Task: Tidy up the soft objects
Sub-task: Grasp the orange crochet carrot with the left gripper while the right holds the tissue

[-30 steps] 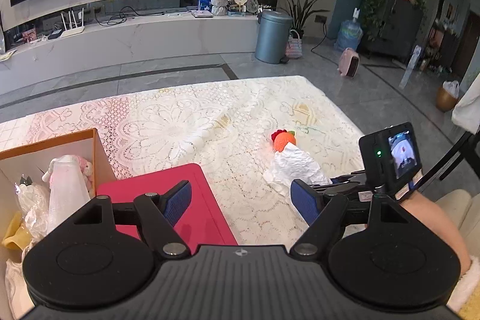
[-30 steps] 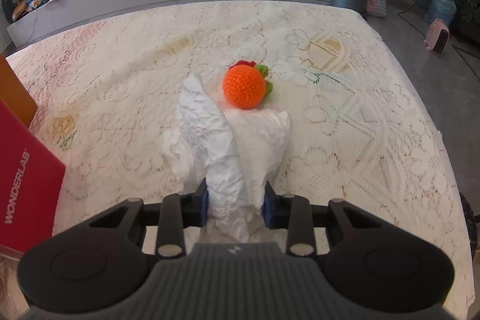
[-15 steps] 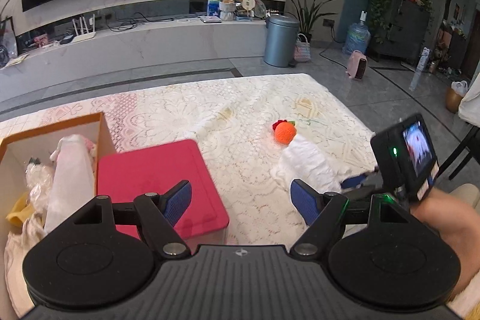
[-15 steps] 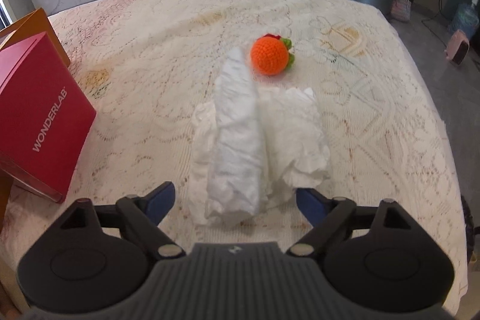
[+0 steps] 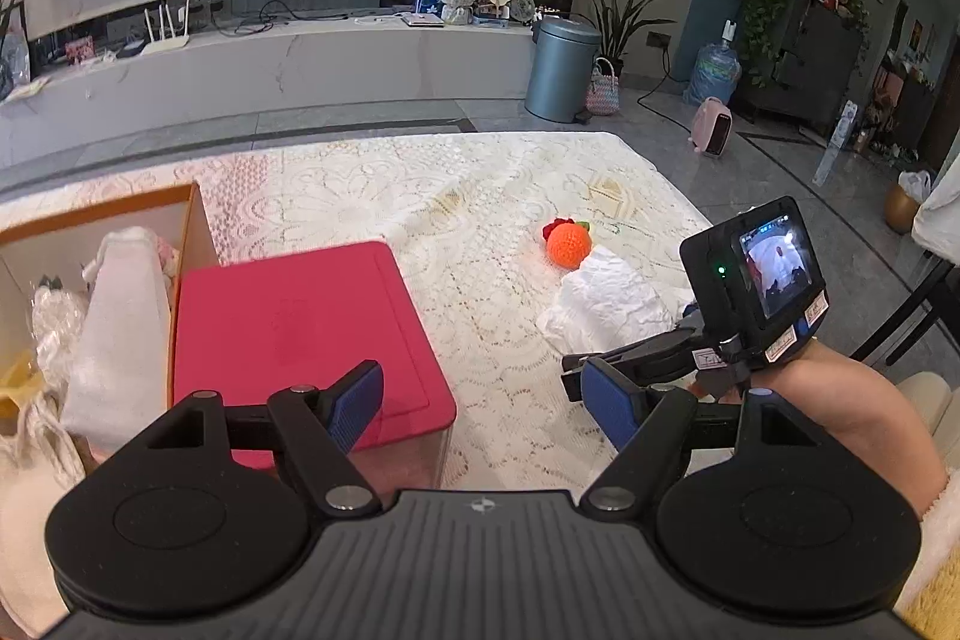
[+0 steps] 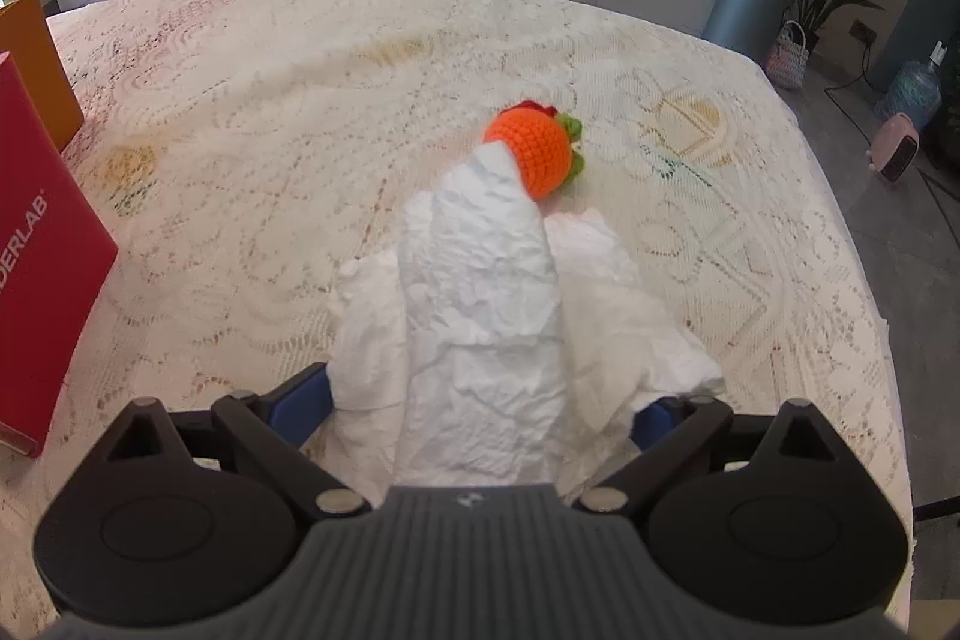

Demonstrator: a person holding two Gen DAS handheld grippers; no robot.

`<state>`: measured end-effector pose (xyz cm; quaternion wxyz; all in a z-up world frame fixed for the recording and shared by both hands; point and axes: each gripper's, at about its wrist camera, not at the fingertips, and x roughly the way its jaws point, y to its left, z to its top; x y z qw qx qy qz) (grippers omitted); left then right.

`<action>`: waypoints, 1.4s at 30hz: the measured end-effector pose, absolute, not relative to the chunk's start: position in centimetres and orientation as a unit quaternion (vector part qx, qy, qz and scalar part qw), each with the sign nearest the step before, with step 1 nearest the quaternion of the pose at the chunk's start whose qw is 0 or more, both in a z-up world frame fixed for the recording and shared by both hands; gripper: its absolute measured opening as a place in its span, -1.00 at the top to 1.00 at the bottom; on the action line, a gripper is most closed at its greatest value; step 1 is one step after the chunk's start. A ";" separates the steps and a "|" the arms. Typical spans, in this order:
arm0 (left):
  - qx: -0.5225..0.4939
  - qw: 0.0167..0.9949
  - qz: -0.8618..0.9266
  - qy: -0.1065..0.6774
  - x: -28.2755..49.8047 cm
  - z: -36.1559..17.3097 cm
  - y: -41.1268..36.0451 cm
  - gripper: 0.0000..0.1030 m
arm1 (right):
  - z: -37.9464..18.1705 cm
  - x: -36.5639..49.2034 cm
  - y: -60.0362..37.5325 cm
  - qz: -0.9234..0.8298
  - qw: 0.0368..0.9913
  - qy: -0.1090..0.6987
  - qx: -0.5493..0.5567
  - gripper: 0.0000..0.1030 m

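A crumpled white cloth (image 6: 480, 316) lies on the lace tablecloth (image 6: 300, 112), bunched into a tall wrinkled ridge down its middle with flatter folds spreading to either side. Its surface is finely creased all over, like crepe. The right gripper (image 6: 480, 409) has its jaws spread wide on both sides of the cloth's near end; the blue pads (image 6: 300, 403) flank the cloth, the right one partly hidden under a fold, and whether they touch it cannot be told.

Just past the far tip of the ridge sits a crocheted orange ball (image 6: 531, 154) with green leaves and a bit of red behind it, touching or nearly touching the cloth. In the left wrist view the same ball (image 5: 567, 246) and cloth (image 5: 606, 307) lie close together near the table's right side, with the right gripper (image 5: 636, 361) reaching in low beside the cloth.

The left gripper (image 5: 480, 403) hovers with jaws wide apart and nothing between them, above the corner of a red box (image 5: 300, 328). Left of that box stands an open orange cardboard box (image 5: 192, 220) holding white and pale soft items (image 5: 120, 316), well apart from the cloth.
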<state>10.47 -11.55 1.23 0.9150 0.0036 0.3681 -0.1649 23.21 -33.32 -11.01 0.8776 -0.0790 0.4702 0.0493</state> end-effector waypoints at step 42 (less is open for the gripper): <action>0.077 0.892 -0.125 0.427 30.0 -9.3 -30.3 -0.07 | -5.8 16.9 -39.9 0.025 0.898 0.438 0.043 0.43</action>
